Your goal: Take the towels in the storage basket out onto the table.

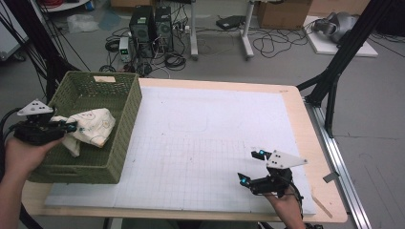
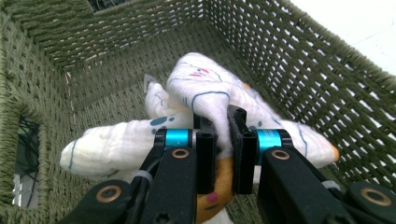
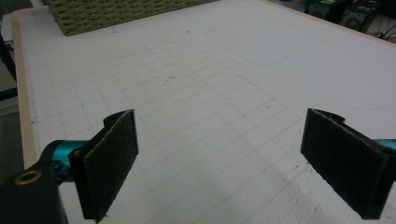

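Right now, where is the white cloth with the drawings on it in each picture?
High view: the white printed cloth hangs over the green woven basket at the left, pinched by the left gripper.
Left gripper view: the cloth sits in the middle, clamped between the jaws above the basket floor.
Right gripper view: the cloth is outside this picture; a basket corner lies at top left.
Shared landmark: the green woven basket.

a crumpled white cloth [image 1: 90,126] printed with thin blue lines and small orange and red marks hangs inside the green woven basket [image 1: 125,125], which stands at the left edge of the table. a fold of it [image 2: 219,121] is pinched up, its ends drooping toward the basket's floor.
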